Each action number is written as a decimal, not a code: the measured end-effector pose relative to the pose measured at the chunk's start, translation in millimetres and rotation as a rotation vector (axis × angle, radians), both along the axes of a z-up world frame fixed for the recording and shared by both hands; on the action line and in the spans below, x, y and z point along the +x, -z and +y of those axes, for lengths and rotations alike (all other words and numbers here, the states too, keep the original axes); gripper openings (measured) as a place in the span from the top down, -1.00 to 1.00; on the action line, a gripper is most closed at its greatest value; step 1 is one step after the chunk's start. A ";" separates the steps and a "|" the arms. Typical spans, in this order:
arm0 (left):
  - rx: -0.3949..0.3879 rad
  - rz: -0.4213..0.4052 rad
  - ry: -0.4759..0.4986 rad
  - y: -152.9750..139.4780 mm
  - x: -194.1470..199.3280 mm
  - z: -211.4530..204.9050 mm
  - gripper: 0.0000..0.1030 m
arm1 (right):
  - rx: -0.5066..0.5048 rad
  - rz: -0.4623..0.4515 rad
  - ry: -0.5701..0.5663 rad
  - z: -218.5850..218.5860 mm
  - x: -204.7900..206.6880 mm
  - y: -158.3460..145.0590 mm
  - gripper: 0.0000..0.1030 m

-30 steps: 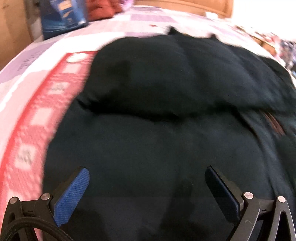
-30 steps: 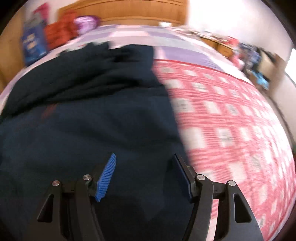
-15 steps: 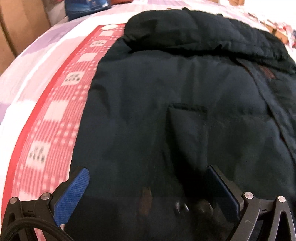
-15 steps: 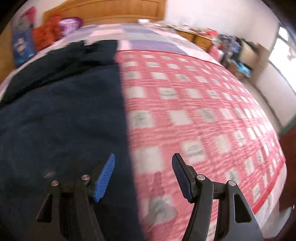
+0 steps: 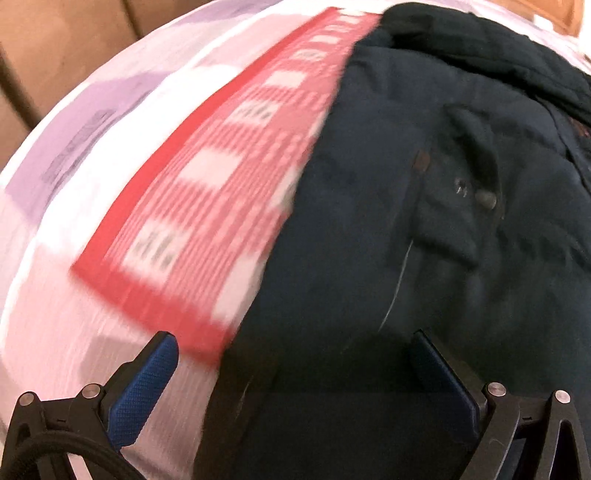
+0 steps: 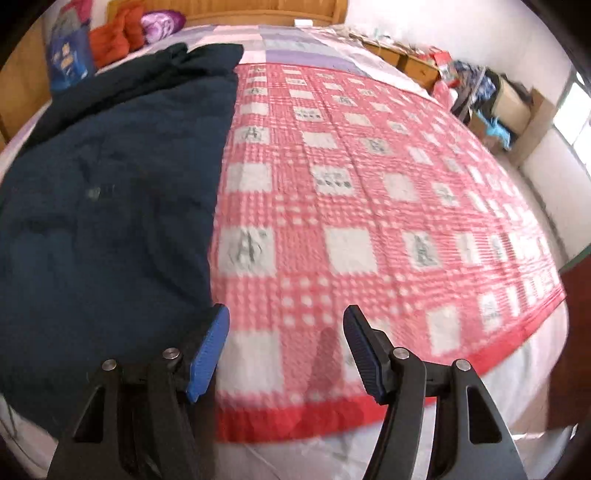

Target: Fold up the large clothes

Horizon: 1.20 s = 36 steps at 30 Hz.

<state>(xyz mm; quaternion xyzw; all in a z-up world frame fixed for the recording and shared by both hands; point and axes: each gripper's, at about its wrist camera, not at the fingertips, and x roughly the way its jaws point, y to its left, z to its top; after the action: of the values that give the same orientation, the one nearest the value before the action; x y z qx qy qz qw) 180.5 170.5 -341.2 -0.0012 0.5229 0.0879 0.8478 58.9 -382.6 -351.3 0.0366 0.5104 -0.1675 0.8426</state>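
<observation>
fingers of both grippers spread, empty. left gripper [image 5: 291,373] has slid from jacket middle to its 9 o'clock edge; right gripper [image 6: 286,349] now past 3 o'clock edge. dark jacket [image 6: 110,206] flat on red checked blanket [image 6: 369,206]; likely lining up hem-corner grabs.

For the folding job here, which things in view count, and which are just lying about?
In the job: dark jacket, left gripper, right gripper, both open.

Lying about: red checked blanket, orange cushions, purple bundle, blue bag.
</observation>
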 end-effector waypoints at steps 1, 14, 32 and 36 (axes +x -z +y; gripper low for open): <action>0.000 -0.004 -0.002 -0.8 -8.6 0.5 -0.99 | 0.006 -0.008 -0.013 3.0 -4.8 -2.0 -0.30; 0.012 -0.070 0.078 -22.9 -61.7 29.1 -1.00 | -0.033 -0.070 0.063 35.7 -86.1 -30.5 -0.30; 0.038 -0.070 0.157 -2.9 -73.8 33.3 -1.00 | -0.019 -0.037 0.070 82.1 -119.6 -28.8 -0.30; 0.082 -0.078 0.184 3.4 -54.0 29.7 -1.00 | -0.030 -0.030 0.085 74.4 -117.3 -22.0 -0.30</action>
<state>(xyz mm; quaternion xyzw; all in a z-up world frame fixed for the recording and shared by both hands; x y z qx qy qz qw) 126.5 200.2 -344.6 0.0781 0.4832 0.0309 0.8715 -58.4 -308.2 -329.2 0.0483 0.4932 -0.2103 0.8428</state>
